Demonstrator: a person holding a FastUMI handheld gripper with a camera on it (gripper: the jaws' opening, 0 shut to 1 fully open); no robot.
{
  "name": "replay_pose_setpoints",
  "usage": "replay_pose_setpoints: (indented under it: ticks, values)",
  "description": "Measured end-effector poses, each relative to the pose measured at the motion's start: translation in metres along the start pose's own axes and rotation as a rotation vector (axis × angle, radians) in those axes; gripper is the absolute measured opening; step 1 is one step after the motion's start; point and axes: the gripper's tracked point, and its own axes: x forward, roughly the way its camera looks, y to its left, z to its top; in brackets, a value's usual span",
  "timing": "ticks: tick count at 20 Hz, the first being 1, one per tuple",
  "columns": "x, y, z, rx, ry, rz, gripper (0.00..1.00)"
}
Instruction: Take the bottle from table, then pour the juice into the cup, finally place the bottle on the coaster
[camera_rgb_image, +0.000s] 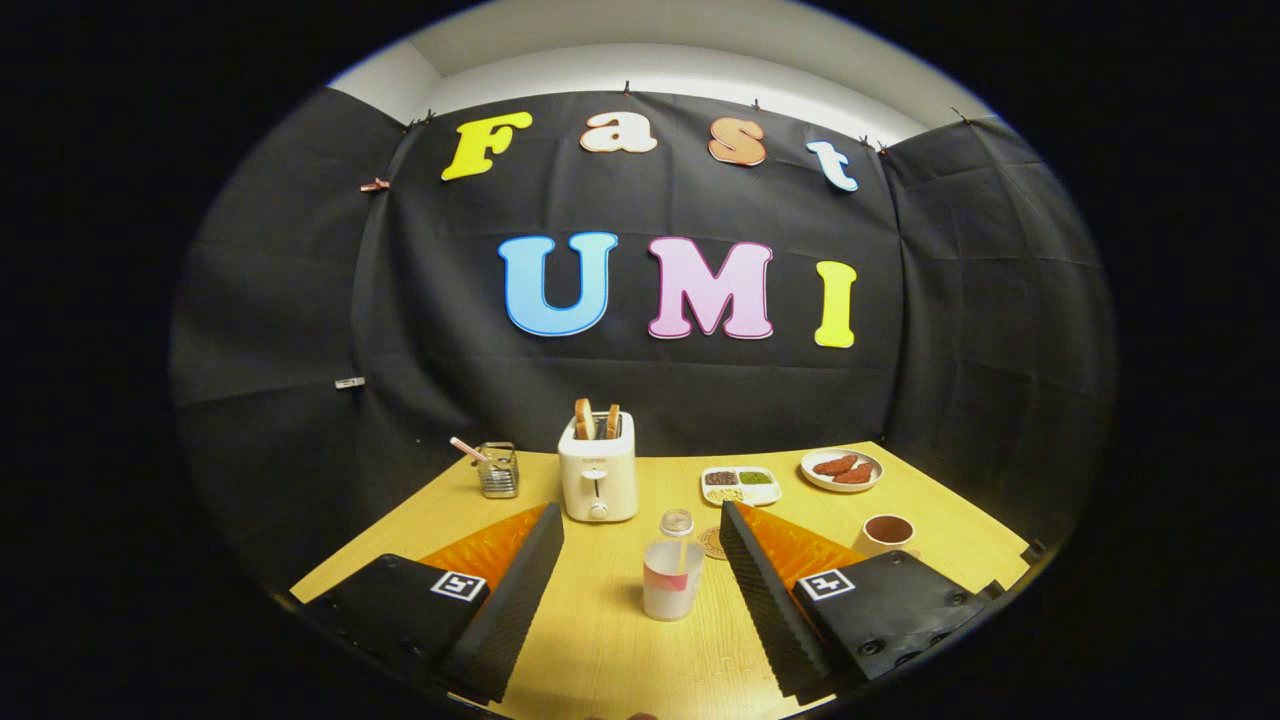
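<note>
While the hand-held gripper (640, 555) hangs wide apart and holds nothing, the bottle (672, 570) stands upright on the table (600, 640) between its fingers, the coaster (712, 543) just behind, the cup (886, 534) beyond the right finger.

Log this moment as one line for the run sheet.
phase: approach | gripper: open, fingers either side of bottle, no contact | bottle: upright on table | cup: beyond right finger | coaster: behind bottle

Bottle (672, 572) stands unobstructed between spread fingers (520, 580); toaster (598, 467) beyond.
</note>
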Motion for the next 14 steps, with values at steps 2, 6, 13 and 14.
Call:
replay_pose_setpoints:
  ticks: [2, 6, 13, 14]
  values:
    - [0.01, -0.001, -0.012, -0.012, 0.015, -0.017, 0.97]
    - [0.031, -0.005, -0.041, -0.036, 0.052, -0.048, 0.97]
    - [0.073, -0.007, -0.088, -0.077, 0.128, -0.075, 0.97]
    - [0.079, -0.008, -0.092, -0.074, 0.131, -0.081, 0.97]
